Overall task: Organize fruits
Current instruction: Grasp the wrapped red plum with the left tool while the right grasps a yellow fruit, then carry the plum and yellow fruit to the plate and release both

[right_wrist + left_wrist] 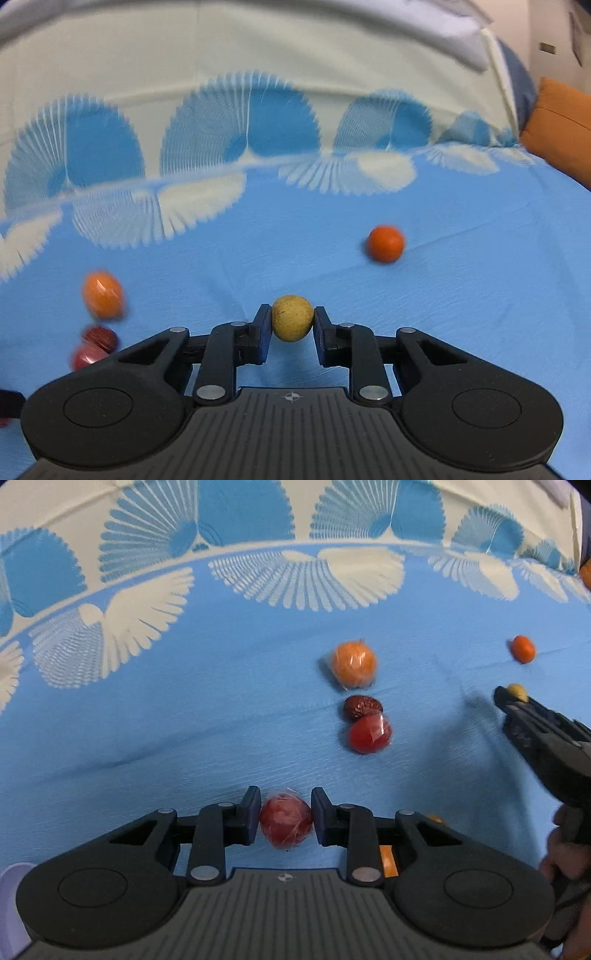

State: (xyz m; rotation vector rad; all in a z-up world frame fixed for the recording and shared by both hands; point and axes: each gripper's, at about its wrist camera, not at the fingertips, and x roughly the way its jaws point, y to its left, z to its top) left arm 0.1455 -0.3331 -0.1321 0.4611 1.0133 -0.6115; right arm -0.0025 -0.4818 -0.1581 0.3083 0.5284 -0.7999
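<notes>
No text, label, brand or number can be read in either view. The only sign is a small cross-in-circle mark, moulded at the front edge of the ribbed body of the left gripper (286,818) and likewise on the right gripper (292,328). The cloth (184,709) carries only a fan pattern, no writing. A small plate on the wall (548,48) at the top right corner is too blurred to read.

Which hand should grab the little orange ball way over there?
Probably right. The small orange fruit lies just ahead of the right gripper, though it's shut on a yellow fruit. The left gripper sits farther away.
</notes>
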